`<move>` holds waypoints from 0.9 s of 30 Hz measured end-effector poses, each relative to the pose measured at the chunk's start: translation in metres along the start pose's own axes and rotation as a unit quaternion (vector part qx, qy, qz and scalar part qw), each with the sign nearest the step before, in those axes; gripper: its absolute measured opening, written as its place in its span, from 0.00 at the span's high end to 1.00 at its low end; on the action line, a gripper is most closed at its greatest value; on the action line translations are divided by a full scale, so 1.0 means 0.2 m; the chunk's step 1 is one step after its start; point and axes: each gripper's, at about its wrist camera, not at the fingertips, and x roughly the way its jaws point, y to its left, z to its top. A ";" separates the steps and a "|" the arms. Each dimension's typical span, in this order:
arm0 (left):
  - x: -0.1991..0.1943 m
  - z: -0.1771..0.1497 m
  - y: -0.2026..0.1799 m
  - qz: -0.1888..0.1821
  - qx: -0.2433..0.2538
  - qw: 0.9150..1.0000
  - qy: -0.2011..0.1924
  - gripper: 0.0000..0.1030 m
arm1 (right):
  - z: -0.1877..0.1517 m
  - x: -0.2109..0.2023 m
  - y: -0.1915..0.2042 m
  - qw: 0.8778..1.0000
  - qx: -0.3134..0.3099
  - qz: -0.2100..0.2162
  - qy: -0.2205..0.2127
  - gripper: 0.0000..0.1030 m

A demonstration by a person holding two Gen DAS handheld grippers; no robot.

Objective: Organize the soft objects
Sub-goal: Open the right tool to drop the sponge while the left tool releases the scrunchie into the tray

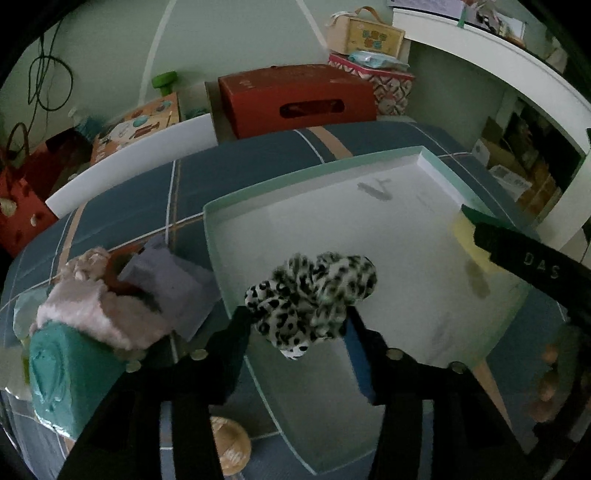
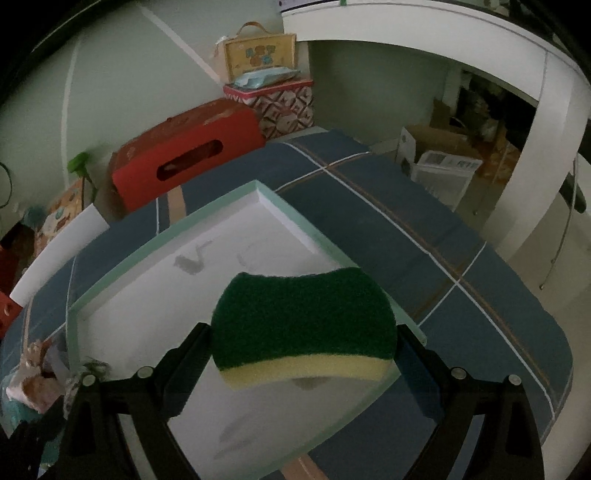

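both soft and light: the left gripper (image 1: 299, 325), jaws part open, loosely cradles a leopard-print scrunchie (image 1: 312, 295) above the tray (image 1: 236, 197); the right gripper (image 2: 304, 339) squeezes a springy sponge (image 2: 301, 325) by its ends over the tray.

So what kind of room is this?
Probably a bedroom or playroom at home: a checked blue bed cover, stacked toy boxes against the wall, and a white desk beside them.

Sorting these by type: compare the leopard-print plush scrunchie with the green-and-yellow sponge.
The leopard-print plush scrunchie is spotted black-and-white and crumpled; the green-and-yellow sponge is two plain layers with a smooth curved outline. The scrunchie is furry, the sponge flat-faced. Both sit between claw fingers above the pale green tray.
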 end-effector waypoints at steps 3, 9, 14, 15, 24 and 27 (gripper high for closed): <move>0.01 0.00 0.00 -0.011 -0.008 1.000 -0.003 0.21 | 0.01 -0.01 -0.02 1.000 0.010 0.012 -0.008 0.02; 0.00 -0.02 0.01 -0.007 -0.021 1.000 -0.002 0.10 | 0.02 -0.05 -0.02 0.999 0.019 0.022 -0.015 0.00; -0.05 -0.02 0.05 -0.014 -0.035 0.999 -0.008 0.09 | 0.03 -0.11 -0.02 0.999 0.020 0.023 -0.025 0.00; -0.08 -0.03 0.06 -0.014 -0.038 0.999 -0.011 0.09 | 0.03 -0.12 -0.02 0.999 0.017 0.024 -0.024 0.00; -0.39 -0.07 0.36 0.006 -0.110 0.992 -0.055 0.09 | 0.00 -0.22 0.06 0.999 -0.021 0.033 0.010 0.00; -0.47 -0.11 0.51 0.032 -0.142 0.987 -0.069 0.09 | -0.02 -0.25 0.09 0.998 -0.029 0.047 0.014 0.00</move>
